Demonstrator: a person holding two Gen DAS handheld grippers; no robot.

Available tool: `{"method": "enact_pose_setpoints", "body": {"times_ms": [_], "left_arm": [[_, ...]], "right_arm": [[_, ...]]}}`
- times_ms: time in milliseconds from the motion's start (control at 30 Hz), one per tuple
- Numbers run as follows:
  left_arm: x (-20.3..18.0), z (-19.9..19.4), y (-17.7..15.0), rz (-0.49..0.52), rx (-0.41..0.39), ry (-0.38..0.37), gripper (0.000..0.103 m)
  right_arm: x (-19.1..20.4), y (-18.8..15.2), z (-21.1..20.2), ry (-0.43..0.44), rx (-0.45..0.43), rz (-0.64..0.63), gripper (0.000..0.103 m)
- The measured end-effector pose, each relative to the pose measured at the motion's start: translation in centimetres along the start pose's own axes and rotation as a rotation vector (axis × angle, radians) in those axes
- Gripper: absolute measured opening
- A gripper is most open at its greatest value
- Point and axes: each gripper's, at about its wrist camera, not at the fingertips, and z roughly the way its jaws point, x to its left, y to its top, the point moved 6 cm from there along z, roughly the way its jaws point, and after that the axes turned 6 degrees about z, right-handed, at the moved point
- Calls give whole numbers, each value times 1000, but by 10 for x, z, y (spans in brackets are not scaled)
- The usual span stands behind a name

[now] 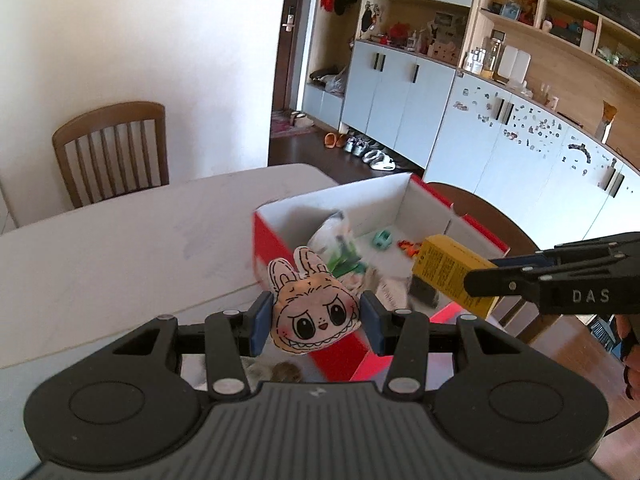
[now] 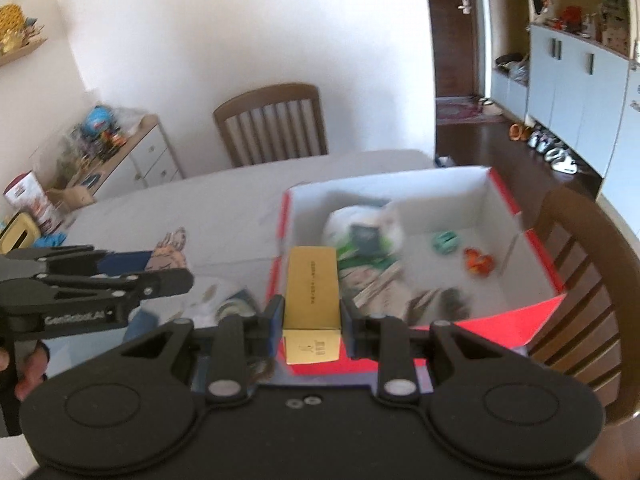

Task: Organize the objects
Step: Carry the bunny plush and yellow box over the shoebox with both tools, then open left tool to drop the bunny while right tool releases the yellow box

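Left gripper [image 1: 316, 322]: jaws narrow, blue pads pressed on both sides of the toy, which it holds above the table's near edge.
Toy [image 1: 310, 312]: small flat plush head, pinkish-beige, two upright ears outlined in black stitching, large dark eyes, red cheeks, a row of pointed teeth; it faces the left wrist camera.
Right gripper [image 2: 311, 322]: jaws narrow, clamped on the near end of the carton.
Carton [image 2: 311, 292]: long yellow cardboard pack, square in section, fine dark print on its top and side; it points away from the gripper, its far end over the near left corner of the box.
Box [image 2: 500, 188]: open, red outside and white inside, on the right part of the table.
Box contents: a white bag with a green label [image 2: 360, 232] at left, a teal piece [image 2: 445, 241] and an orange piece [image 2: 478, 262] toward the far right, and blurred papers nearer.
Table [image 1: 120, 248]: pale top, with a wooden chair [image 1: 110, 152] at its far side.
Relation of grippers: the left one lies left of the box and the right one is just beside it, over the box's near wall; each hand is partly seen at the frame edge.
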Motion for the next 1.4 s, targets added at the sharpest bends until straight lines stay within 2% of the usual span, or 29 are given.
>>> {"method": "enact_pose_setpoints", "body": {"times_ms": [233,600,867,1400], "left_arm": [[-32,31,21,-2,16,-7,46],[-62,91,31,-8,100,14,46],[-79,132,37,6,156,39,46],[-88,204,55,18,217,56,46]], "right_arm": [[-52,21,1,-20,-24,26,28],[-114,38,32,-46,13,34,28],[-132,35,66,-31,69,17,28],[-134,21,121,-32,154,-127,28]]}}
